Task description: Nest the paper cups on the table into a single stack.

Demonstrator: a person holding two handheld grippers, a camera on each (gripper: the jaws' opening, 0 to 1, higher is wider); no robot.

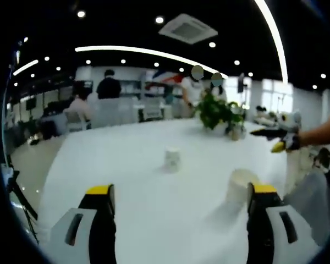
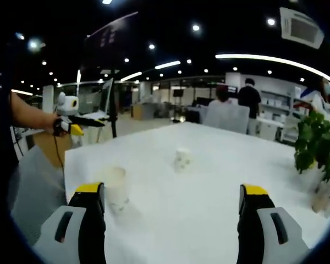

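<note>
Spreading wide and empty, both grippers' jaws face two well-apart paper cups (image 1: 172, 159) (image 1: 241, 187) on the open white table (image 1: 126, 165).

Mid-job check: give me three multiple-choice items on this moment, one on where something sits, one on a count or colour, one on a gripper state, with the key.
1. In the left gripper view, where is the near paper cup?
A. Beside the right-hand jaw
B. Inside the far paper cup
C. Next to the plant

2. How many paper cups stand on the white table?
A. One
B. Two
C. Four

3. How are the left gripper and right gripper?
A. Both shut on cups
B. One open, one shut
C. Both open, holding nothing

Key: 1 A, it sits close by that jaw. 2 B, the near one plus the far paper cup, apart, not nested. 3 C, the jaws stand wide with bare table between.
</note>
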